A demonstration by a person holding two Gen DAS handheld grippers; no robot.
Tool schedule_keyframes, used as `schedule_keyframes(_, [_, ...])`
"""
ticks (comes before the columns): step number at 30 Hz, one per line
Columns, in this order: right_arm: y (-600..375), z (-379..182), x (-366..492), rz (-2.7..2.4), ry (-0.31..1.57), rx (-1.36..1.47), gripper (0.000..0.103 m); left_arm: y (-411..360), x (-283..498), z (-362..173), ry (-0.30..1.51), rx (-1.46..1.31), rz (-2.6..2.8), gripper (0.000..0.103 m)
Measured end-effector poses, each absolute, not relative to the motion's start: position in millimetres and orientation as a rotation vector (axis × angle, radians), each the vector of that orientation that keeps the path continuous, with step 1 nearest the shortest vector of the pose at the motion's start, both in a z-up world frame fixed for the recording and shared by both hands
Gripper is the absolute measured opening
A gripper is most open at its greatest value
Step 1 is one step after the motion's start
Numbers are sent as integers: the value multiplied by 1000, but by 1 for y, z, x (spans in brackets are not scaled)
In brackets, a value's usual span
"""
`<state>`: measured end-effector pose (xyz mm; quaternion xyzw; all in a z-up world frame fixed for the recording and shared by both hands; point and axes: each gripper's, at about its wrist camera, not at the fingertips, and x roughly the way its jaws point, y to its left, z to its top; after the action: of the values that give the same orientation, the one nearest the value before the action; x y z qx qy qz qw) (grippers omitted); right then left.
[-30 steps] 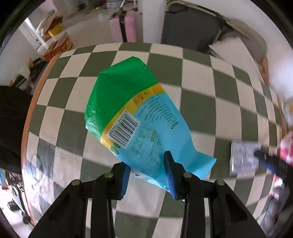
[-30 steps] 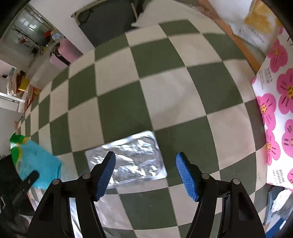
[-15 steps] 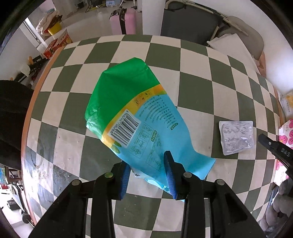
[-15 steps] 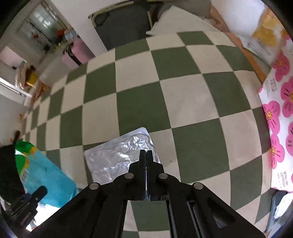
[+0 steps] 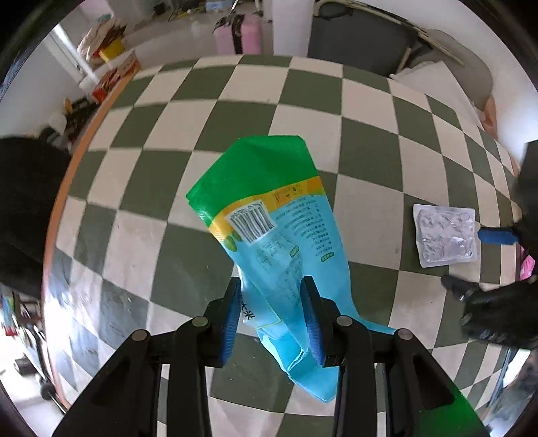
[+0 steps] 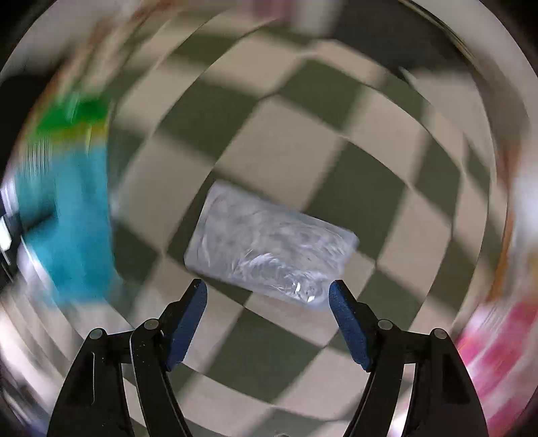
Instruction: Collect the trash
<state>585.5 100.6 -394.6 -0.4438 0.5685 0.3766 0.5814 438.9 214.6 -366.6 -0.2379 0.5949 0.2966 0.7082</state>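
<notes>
Left gripper point(image 5: 271, 314) clamped on snack bag point(image 5: 269, 215): light, floppy. Right gripper point(image 6: 268, 304) wide open, empty; foil packet point(image 6: 269, 250) flat on checkered table point(image 6: 353, 188) at 12 o'clock. Thin, slippery, probably crinkly; pinch its near edge.

Checkered green-white tablecloth point(image 5: 208, 114), pink suitcase point(image 5: 238, 32), white walls

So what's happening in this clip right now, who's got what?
A person with two handheld grippers is collecting trash off a checkered tablecloth. The left gripper is shut on a blue and green snack bag, lifted off the cloth. The right gripper is open, its view blurred by motion, poised just short of a crinkled silver packet that lies flat on the cloth, not yet grasped.
</notes>
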Motion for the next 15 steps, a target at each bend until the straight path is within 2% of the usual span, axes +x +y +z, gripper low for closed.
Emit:
schedule_keyframes(2, [113,-413,567,917,1233,-1323,80,217,437,-371,1321,-549,670,32])
schedule_keyframes(3, [116,-419,562,928,1195,-1412,86,218,436,-373,1321,-560,674,32])
schedule_keyframes(4, [119,-420,562,940,1161,-1447,92,220,435,-375,1322,-575,680,34])
schedule_keyframes(5, [124,-421,565,946,1155,-1473,92,221,434,-376,1324,-585,686,37])
schedule_keyframes(9, [136,-427,591,930,1334,-1380,91,228,433,-383,1340,-641,699,45])
schedule_keyframes(11, [136,-431,607,886,1444,-1262,88,230,433,-386,1348,-656,704,46])
schedule_keyframes(13, [125,-427,629,809,1564,-1049,72,232,432,-389,1349,-678,707,51])
schedule_keyframes(15, [108,-421,656,678,1670,-759,67,234,433,-391,1349,-691,706,53])
